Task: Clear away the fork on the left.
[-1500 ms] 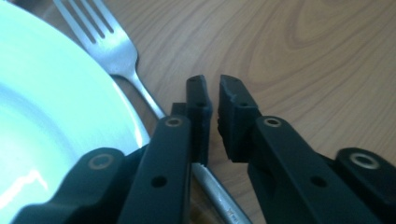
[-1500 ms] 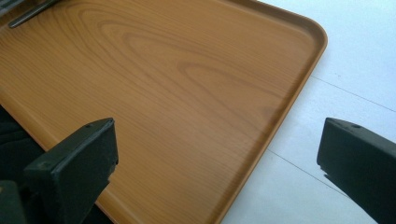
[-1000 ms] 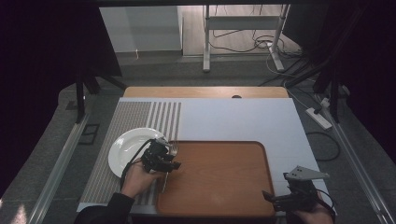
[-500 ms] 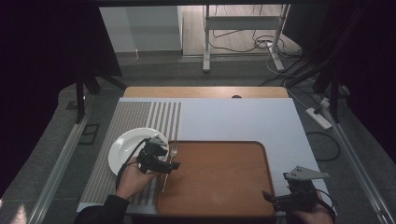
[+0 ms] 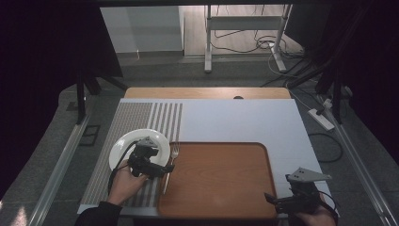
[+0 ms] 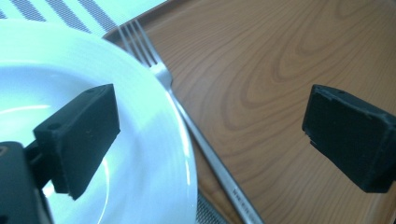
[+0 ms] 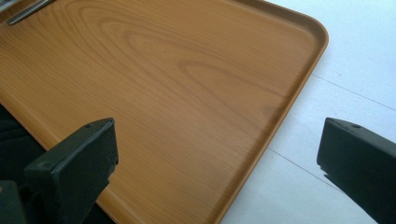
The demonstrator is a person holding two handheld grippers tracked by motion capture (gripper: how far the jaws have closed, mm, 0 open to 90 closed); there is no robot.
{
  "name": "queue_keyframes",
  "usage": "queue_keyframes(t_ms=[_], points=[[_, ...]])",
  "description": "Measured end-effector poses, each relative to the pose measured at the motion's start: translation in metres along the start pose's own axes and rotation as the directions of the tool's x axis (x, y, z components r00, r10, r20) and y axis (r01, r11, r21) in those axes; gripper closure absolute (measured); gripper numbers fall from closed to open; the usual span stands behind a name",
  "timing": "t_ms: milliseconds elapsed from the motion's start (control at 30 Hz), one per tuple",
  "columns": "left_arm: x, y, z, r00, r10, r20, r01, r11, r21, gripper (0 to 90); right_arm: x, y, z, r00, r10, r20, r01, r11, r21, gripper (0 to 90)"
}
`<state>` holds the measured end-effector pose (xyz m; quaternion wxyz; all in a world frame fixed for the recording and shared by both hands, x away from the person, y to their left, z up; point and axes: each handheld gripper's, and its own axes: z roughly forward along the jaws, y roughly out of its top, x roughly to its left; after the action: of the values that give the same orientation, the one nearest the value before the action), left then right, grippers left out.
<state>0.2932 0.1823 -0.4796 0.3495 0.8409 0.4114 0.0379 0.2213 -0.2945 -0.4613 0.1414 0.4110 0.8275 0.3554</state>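
Fork [image 5: 170, 161] lies on tray's [image 5: 221, 207] left rim, just right of plate [image 5: 123, 146], apart from both grippers | left gripper [image 5: 160, 170] fingers just opened, nothing between, wide over plate edge and fork | right gripper [image 5: 275, 200] fingers open, empty, at tray's near right corner | advice: lift left gripper straight off, avoid nudging fork handle.

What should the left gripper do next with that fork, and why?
Probably draw the left gripper back and up. Its jaws have just been opening and stand wide with nothing between them, while the fork already lies on the wooden tray's left edge beside the white plate.
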Motion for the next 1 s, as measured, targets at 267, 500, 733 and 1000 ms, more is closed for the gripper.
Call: queue_keyframes(t_ms=[267,500,733,1000], points=[[0.003,-0.012,-0.011,1.0,-0.007,-0.004,0.007,0.9994,-0.033,1.0,0.0,0.0,0.0,1.0,-0.002,0.0,0.002,1.0,0.002,0.0],[0.004,-0.019,-0.016,0.9992,0.008,-0.04,-0.01,0.9991,-0.041,0.0,0.0,0.0,0.0,1.0,-0.002,0.0,0.002,1.0,0.003,0.0],[0.006,-0.026,-0.023,0.9988,-0.005,-0.049,0.002,0.9979,-0.065,0.0,0.0,0.0,0.0,1.0,-0.003,0.0,0.003,1.0,0.005,0.0],[0.008,-0.036,-0.03,0.9982,-0.022,-0.055,0.018,0.9969,-0.077,0.0,0.001,0.0,0.0,1.0,-0.002,0.001,0.002,1.0,0.006,0.0]])
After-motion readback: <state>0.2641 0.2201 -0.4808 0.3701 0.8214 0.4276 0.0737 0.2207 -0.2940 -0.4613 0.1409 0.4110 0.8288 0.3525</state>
